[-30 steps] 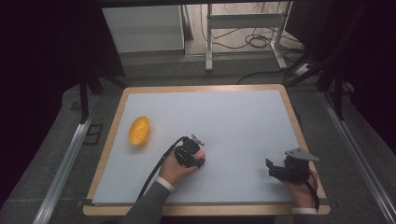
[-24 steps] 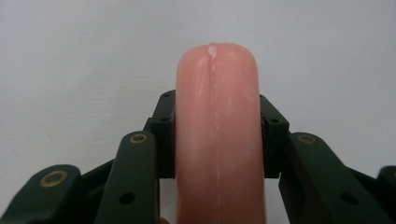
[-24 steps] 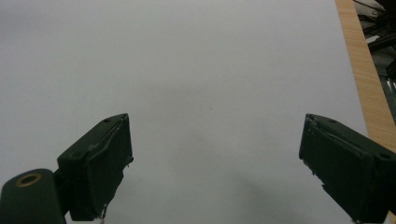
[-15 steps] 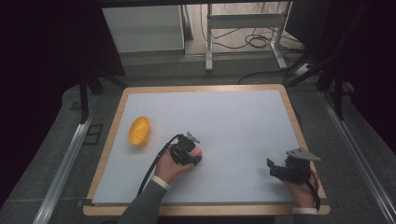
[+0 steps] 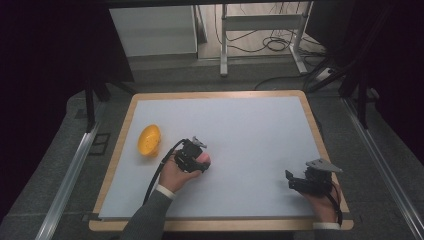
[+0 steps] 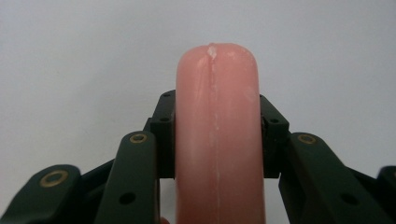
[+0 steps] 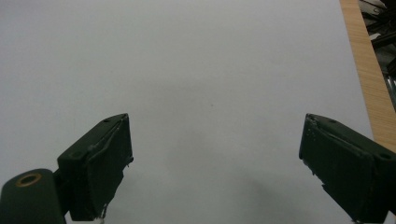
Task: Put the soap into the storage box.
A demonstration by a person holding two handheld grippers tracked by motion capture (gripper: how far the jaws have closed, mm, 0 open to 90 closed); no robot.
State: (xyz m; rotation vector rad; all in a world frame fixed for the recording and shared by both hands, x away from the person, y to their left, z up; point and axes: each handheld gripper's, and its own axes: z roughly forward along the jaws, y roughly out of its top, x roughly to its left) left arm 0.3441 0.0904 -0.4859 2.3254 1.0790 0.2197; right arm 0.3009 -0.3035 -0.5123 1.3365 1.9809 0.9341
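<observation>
High view: left tongs [image 5: 200,161] sitting just right of the yellow bowl [image 5: 149,139], gripping a pink sausage [image 5: 204,160], its rounded end poking out on the side away from the bowl. Bowl lying on its side near the left edge of the white table [image 5: 240,130]. Right tongs [image 5: 292,181] resting well right of the bowl, near the table's front right corner, pointing back toward the bowl.

Left gripper view: left tongs [image 6: 215,135] clamping tight on the pink sausage [image 6: 215,140], both black pads pressing its sides, the blunt tip sticking out past the pads against the pale table [image 6: 70,56].

Right gripper view: right tongs [image 7: 215,158] standing wide open, holding nothing, touching nothing, hanging over the bare white table [image 7: 187,70]; wooden rim [image 7: 366,65] running along the right.
</observation>
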